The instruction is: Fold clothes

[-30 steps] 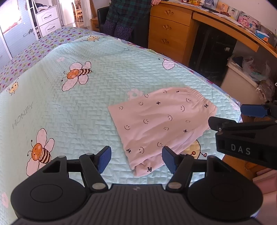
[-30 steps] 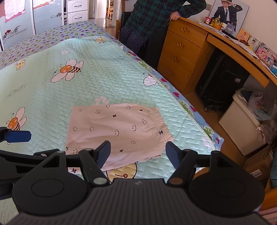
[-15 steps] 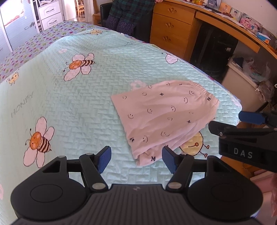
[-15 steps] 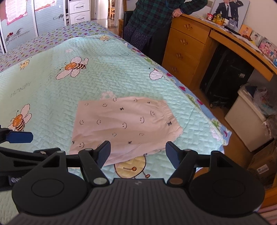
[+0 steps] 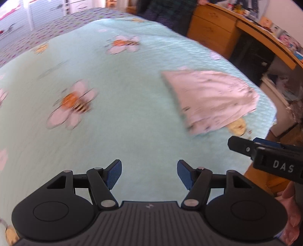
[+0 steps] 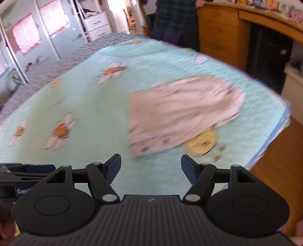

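A folded pale pink garment [image 5: 212, 100] [image 6: 180, 111] printed with small smiley faces lies flat near the right corner of the bed. My left gripper [image 5: 149, 174] hangs open over bare quilt, well to the left of and nearer than the garment, nothing between its blue pads. My right gripper [image 6: 151, 170] is open too, just short of the garment's near edge, empty. In the left wrist view the right gripper's finger [image 5: 246, 146] shows at the right edge. Both views are blurred by motion.
The bed wears a mint quilt [image 5: 123, 79] with bee prints. A wooden desk with drawers [image 6: 217, 30] stands along the right side, and a person in a dark plaid top [image 6: 174, 17] stands beside it. White cupboards [image 6: 47, 28] stand at the far left.
Both grippers have swung left and lower over the quilt, so the garment now sits further right and away in each view. The garment itself has not moved. Jaws stayed open.
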